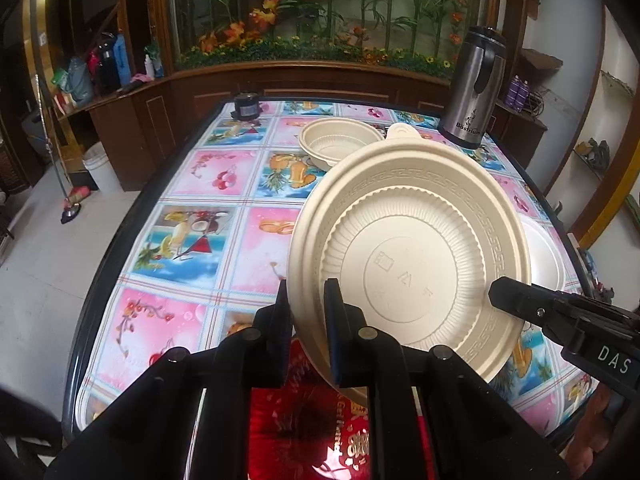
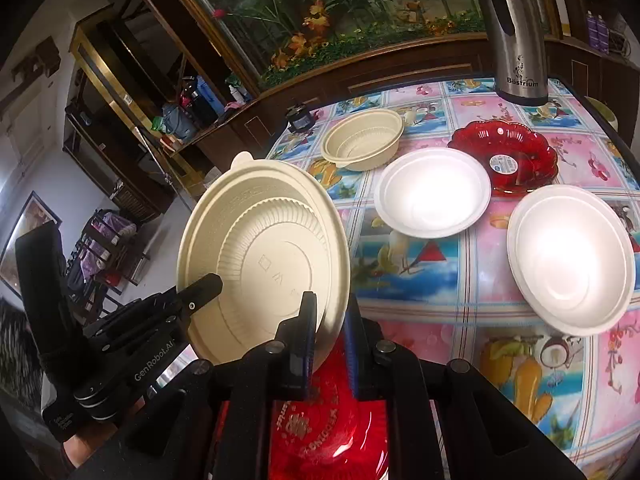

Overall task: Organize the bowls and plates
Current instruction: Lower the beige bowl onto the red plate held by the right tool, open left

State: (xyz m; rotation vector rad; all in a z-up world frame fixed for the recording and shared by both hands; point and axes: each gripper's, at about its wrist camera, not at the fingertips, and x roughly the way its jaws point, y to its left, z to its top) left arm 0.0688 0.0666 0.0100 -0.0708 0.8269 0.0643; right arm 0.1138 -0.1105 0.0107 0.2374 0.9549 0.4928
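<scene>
Right wrist view shows the cream plate (image 2: 264, 256) tipped up, left of middle — both the right gripper (image 2: 329, 332) and left gripper (image 1: 307, 328) pinch its rim. It looks light and bendy, so hold the edge.

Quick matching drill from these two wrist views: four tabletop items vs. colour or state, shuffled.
Items:
1. cream lid
2. cream bowl
3. flower-shaped dish
4. steel flask

States:
A. red, with a round sticker inside
B. standing upright at the far edge of the table
C. held off the table by the left gripper and right gripper
D. resting empty on the tablecloth

Pairs: 1-C, 2-D, 3-A, 4-B
</scene>
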